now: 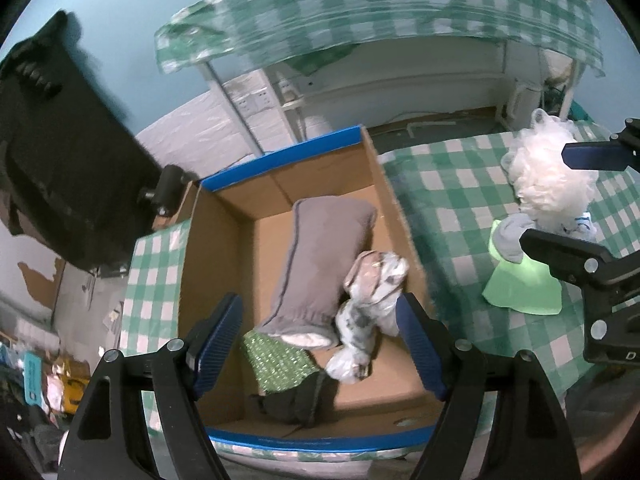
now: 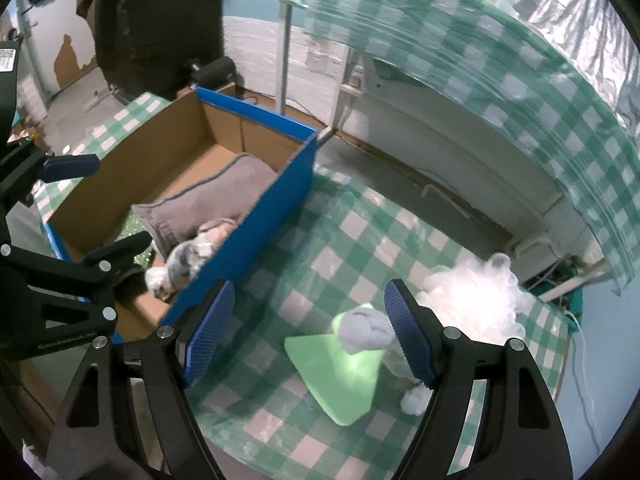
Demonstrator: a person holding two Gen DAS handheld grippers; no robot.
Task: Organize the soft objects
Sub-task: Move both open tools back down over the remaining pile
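Note:
A cardboard box with blue edges (image 1: 280, 160) (image 2: 276, 216) stands on the checked table. In it lie a grey pillow (image 1: 320, 264) (image 2: 212, 196), a grey-white plush toy (image 1: 370, 300) (image 2: 192, 260), a green sparkly item (image 1: 278, 360) and a dark item (image 1: 296, 400). My left gripper (image 1: 320, 344) is open above the box, holding nothing. A white fluffy plush (image 1: 548, 176) (image 2: 476, 300) with a grey piece (image 2: 366, 330) on a light green cloth (image 1: 524, 288) (image 2: 344, 376) lies on the table right of the box. My right gripper (image 2: 308, 336) is open above the cloth, empty; it also shows in the left wrist view (image 1: 568, 200).
The green-and-white checked tablecloth (image 2: 348, 232) covers the table. A second checked table (image 1: 400, 12) stands behind. A black object (image 1: 60, 152) stands left of the box. Clutter lies on the floor at the left (image 1: 40, 380).

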